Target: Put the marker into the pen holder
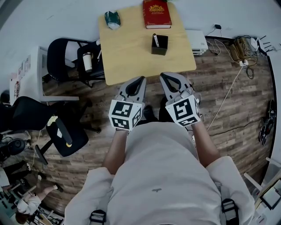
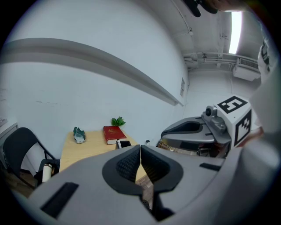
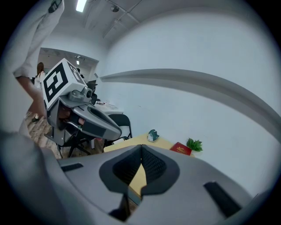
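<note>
A black square pen holder (image 1: pixel 160 44) stands on the light wooden table (image 1: pixel 131 52), and a white marker (image 1: pixel 155 40) sticks up out of it. In the left gripper view the pen holder (image 2: pixel 124 143) shows just past the jaws. My left gripper (image 1: pixel 142 79) and right gripper (image 1: pixel 163 75) hang side by side at the table's near edge, well short of the holder. Both are shut with nothing between their jaws. In the gripper views the left gripper (image 2: pixel 140 147) and right gripper (image 3: pixel 141 147) have their pads pressed together.
A red book (image 1: pixel 156 13) lies at the table's far edge, a green-white object (image 1: pixel 112 19) at its far left corner. Black chairs (image 1: pixel 66 57) stand left of the table, another chair (image 1: pixel 66 136) nearer me. A white box (image 1: pixel 198 41) and cables (image 1: pixel 228 92) lie right.
</note>
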{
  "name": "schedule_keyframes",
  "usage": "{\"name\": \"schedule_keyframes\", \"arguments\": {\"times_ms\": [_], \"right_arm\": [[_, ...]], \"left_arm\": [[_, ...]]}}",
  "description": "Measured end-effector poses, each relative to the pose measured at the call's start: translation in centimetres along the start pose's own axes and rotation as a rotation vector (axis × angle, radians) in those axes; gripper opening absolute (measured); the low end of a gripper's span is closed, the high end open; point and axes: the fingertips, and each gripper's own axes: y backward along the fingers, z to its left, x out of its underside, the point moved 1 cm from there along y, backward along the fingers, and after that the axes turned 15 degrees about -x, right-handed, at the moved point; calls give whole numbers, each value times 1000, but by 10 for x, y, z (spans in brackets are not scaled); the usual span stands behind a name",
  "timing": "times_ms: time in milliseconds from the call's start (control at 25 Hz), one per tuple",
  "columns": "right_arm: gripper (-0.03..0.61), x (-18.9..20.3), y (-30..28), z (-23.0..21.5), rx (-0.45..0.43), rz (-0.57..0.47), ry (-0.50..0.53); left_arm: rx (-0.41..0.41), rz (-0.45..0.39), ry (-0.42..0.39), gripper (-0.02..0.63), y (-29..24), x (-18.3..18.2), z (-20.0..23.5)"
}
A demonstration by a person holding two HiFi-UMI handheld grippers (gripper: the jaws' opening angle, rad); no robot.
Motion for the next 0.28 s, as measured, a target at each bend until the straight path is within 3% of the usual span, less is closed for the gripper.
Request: {"name": "schedule_keyframes", "arguments": {"times_ms": [280], "right_arm": [[0,2,5,2,-7,-6,0]], "left_arm": [[-1,2,2,9,0,2,-6]]}}
